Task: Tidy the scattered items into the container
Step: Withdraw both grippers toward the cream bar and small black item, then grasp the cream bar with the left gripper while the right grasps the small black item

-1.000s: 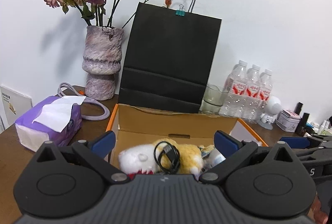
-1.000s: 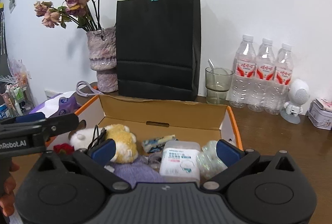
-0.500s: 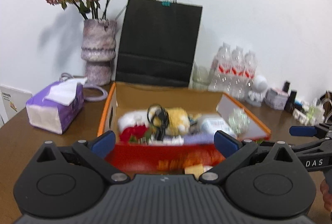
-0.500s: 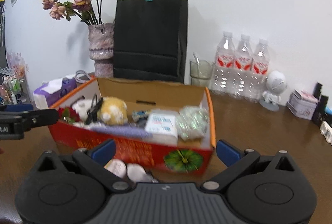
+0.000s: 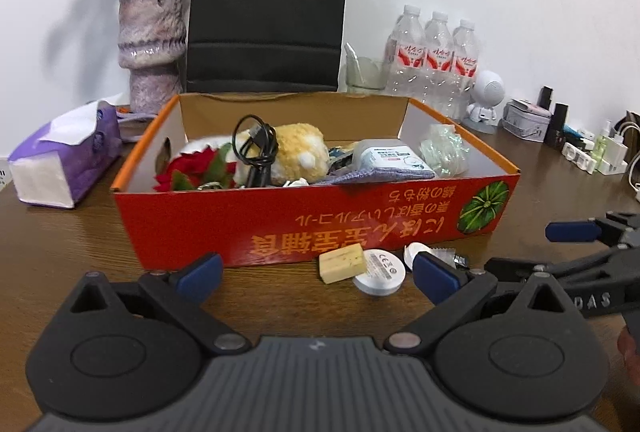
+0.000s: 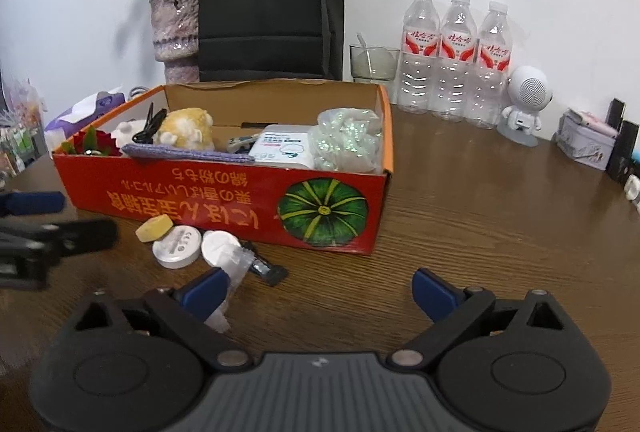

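Both held low over the brown surface [image 6: 460,216], fingers spread wide, gripping nothing: left hand-held gripper [image 5: 316,268], right hand-held gripper [image 6: 320,288]. Ahead of both, red cardboard box [image 5: 360,220] already packed with plush toy [image 5: 296,148], black cable [image 5: 256,148], mask pack [image 5: 390,158]. Between box and left hand-held gripper, still loose: yellow block [image 5: 343,264], white round tin [image 5: 379,272]

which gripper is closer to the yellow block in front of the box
Left, by a small margin. The left gripper has the yellow block just ahead between its open fingers. The right gripper sits back and to the block's right, nearer the clear packet.
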Demonstrator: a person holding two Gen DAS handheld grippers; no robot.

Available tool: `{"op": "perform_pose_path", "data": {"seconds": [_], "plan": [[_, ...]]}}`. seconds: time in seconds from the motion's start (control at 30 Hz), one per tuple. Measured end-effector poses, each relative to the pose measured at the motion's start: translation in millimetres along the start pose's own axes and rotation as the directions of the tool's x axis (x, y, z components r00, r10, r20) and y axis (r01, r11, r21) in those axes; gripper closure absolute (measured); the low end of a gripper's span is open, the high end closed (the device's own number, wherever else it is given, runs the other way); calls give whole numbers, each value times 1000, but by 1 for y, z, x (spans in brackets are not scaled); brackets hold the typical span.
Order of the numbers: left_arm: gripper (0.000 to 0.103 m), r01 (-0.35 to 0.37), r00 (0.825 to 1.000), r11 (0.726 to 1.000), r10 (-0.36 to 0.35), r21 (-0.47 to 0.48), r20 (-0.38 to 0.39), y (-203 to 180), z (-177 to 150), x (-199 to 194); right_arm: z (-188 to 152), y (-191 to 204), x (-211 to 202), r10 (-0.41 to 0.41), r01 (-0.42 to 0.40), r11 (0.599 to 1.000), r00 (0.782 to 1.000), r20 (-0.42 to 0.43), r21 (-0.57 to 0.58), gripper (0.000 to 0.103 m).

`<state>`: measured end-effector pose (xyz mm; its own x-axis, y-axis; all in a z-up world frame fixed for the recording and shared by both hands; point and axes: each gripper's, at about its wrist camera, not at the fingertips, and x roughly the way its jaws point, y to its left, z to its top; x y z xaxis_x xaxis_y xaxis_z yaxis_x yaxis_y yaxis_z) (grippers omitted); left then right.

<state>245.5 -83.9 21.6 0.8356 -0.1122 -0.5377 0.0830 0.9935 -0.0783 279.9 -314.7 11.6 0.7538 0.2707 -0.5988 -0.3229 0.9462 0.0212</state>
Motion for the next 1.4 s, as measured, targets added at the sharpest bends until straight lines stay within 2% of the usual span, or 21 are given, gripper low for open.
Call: {"op": "perform_pose_path", "data": {"seconds": [0.27, 0.47, 0.53, 0.6, 0.67, 0.73, 0.77, 0.83, 0.87, 0.97, 1.4], "plan": [[0, -28, 999, 999, 26, -46, -40, 2, 6, 30, 3, 4, 17, -52, 51, 998, 999, -7, -27, 17], [12, 2, 997, 996, -10, -92, -82, 8, 5, 42, 5, 4, 33, -12, 10, 999, 999, -38, -47, 27], [20, 9, 997, 995, -17, -100, -82, 10, 5, 42, 7, 9, 36, 14, -16, 998, 999, -36, -60, 29], [21, 17, 996, 994, -27, -110, -86, 11, 5, 43, 8, 14, 38, 26, -28, 997, 999, -32, -77, 33], [25, 15, 996, 994, -24, -106, -84, 11, 5, 44, 9, 17, 39, 41, -43, 995, 999, -29, -85, 43], [40, 21, 996, 995, -29, -95, -83, 10, 4, 44, 10, 18, 38, 66, -68, 994, 997, -32, -82, 60], [46, 28, 996, 995, -36, -91, -82, 10, 4, 44, 10, 18, 37, 78, -80, 994, 996, -36, -80, 64], [67, 57, 995, 994, -64, -88, -80, 11, 3, 43, 9, 21, 33, 88, -92, 992, 995, -45, -85, 90], [70, 79, 993, 992, -87, -95, -81, 12, 3, 43, 9, 21, 31, 91, -94, 993, 995, -50, -77, 92], [71, 103, 990, 988, -113, -114, -83, 17, 2, 42, 7, 18, 27, 100, -102, 994, 993, -54, -38, 93], [72, 102, 993, 987, -108, -120, -42, 28, -3, 22, 8, 15, 9, 89, -89, 996, 996, -4, 0, 93]]}}
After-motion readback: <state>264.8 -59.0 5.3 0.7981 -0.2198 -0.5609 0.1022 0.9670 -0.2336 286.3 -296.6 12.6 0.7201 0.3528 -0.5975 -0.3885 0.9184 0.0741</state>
